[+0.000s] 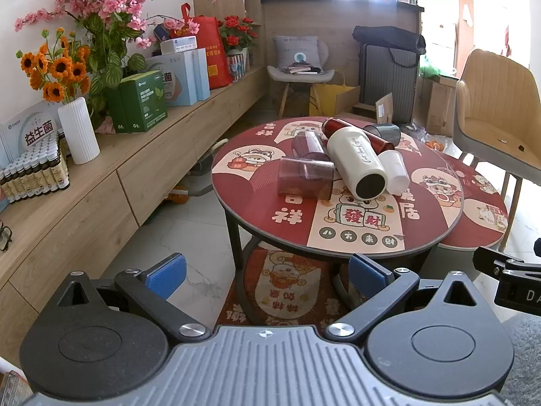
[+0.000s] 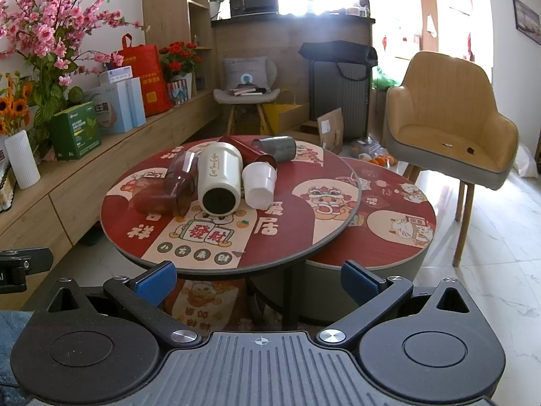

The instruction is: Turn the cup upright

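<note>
Both grippers, left gripper (image 1: 267, 272) and right gripper (image 2: 258, 279), hang short of the round surface (image 2: 304, 237), jaws spread wide and holding nothing. The cream cup (image 2: 219, 177) lies on its side mid-surface, wedged between the tinted cup (image 2: 181, 182) and the white cup (image 2: 258, 182).

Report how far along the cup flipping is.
Done: nothing. The cream cup, small white cup, gray cup and the tinted ones all lie on their sides in a pile on the round table. In hand: nothing; the left gripper and right gripper are open, short of the table. Left: every cup.
</note>
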Demonstrator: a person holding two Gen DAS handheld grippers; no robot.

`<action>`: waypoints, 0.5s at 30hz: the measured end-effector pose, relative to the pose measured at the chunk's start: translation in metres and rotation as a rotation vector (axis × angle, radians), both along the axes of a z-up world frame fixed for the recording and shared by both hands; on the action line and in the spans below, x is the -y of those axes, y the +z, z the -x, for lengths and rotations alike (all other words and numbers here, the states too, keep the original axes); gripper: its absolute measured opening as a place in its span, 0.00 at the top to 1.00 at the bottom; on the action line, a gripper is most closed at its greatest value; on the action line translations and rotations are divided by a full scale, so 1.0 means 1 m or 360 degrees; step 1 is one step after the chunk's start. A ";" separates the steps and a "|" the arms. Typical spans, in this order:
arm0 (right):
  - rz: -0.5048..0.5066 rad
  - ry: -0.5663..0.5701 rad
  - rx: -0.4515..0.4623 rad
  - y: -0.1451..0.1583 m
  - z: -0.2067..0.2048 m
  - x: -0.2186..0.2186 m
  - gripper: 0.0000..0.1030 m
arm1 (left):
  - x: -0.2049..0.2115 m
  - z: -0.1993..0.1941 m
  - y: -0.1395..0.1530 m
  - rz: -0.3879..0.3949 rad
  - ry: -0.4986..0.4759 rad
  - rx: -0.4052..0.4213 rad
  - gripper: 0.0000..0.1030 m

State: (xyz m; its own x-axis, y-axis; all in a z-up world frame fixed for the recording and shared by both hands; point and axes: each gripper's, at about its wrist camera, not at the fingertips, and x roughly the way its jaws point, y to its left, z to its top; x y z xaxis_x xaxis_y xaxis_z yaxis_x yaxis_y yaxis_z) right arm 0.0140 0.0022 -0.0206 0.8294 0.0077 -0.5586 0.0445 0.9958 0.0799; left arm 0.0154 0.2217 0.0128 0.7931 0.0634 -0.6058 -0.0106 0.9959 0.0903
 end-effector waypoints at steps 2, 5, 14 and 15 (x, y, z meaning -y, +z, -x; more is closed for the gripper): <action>0.0001 -0.0001 0.0001 0.000 0.000 0.000 0.00 | 0.000 0.000 0.000 0.0000 0.0000 0.0000 0.00; -0.0001 -0.0002 0.0001 0.000 0.000 0.000 0.00 | 0.000 -0.001 0.000 -0.0001 0.0000 -0.0002 0.00; -0.0001 -0.0001 0.0001 -0.001 0.000 0.000 0.00 | -0.001 0.000 -0.001 -0.0004 -0.0001 -0.0004 0.00; -0.0002 -0.0001 0.0001 0.000 0.000 0.000 0.00 | -0.001 0.000 -0.001 -0.0004 -0.0001 -0.0005 0.00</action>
